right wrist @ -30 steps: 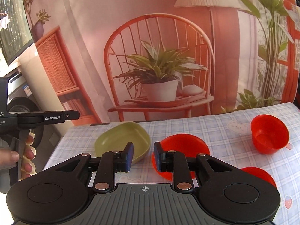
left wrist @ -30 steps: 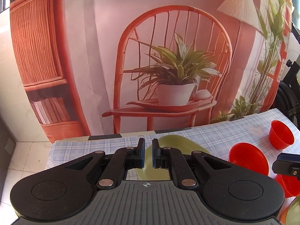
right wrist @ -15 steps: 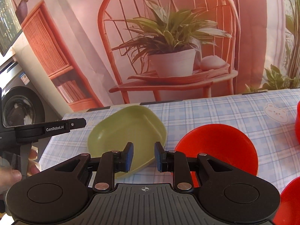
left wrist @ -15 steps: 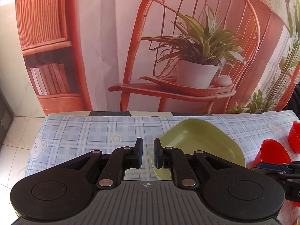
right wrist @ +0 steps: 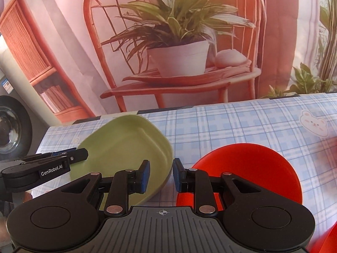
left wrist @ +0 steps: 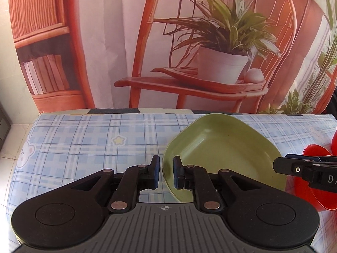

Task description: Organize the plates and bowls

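A green squarish plate (left wrist: 223, 147) lies on the checked tablecloth; it also shows in the right wrist view (right wrist: 126, 143). My left gripper (left wrist: 166, 172) is open by a narrow gap, its fingers on either side of the plate's left rim. My right gripper (right wrist: 161, 175) is open, its fingers on either side of the plate's right rim. A red bowl (right wrist: 248, 172) sits just right of the plate, and shows in the left wrist view (left wrist: 313, 181) behind the right gripper's finger (left wrist: 303, 168).
The blue checked tablecloth (left wrist: 84, 143) stretches left of the plate to the table's left edge. A printed backdrop with a red chair (left wrist: 210, 42) hangs behind the table. Another red bowl's edge (right wrist: 328, 240) shows at the lower right.
Both grippers have moved forward and down towards the green plate, which now sits between each gripper's fingers. The right gripper has opened wider.
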A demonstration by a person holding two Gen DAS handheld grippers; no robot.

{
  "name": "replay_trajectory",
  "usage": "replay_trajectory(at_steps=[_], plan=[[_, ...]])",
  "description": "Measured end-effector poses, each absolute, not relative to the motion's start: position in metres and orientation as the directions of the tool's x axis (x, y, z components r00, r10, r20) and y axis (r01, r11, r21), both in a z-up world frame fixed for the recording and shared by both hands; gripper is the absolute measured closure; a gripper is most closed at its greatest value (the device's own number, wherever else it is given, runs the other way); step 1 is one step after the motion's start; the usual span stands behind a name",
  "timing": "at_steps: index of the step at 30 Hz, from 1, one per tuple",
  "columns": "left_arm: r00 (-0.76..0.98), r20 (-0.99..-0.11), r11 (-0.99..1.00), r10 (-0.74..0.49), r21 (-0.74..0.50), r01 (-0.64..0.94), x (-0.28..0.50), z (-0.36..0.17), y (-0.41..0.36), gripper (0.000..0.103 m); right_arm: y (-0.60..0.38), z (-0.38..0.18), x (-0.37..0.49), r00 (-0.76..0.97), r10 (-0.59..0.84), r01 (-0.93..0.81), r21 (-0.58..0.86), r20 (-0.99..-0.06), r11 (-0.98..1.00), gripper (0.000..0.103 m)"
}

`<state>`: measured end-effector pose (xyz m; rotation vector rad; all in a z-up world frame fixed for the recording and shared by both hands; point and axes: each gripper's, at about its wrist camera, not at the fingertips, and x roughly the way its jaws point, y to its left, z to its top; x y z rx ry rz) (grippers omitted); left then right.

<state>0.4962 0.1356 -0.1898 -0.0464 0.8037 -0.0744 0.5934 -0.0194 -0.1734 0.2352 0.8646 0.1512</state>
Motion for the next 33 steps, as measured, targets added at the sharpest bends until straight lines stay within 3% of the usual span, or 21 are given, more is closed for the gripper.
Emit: replay_trajectory(at_steps=[8,33], plan=[[0.688,-0.719,0.995,-0.095,-0.085,0.050,0.494,-0.196,0.137,0.089,-0.020,-0.175,0.603,0.649,0.197,-0.045,0.222,-0.735,0.974,0.081],[0.679,-0.730,0.997,-0.074,-0.061,0.043,0.461,-0.189,0.178,0.092,0.011,-0.178,0.604,0.593,0.283,-0.152,0.241,-0.754,0.959,0.081]])
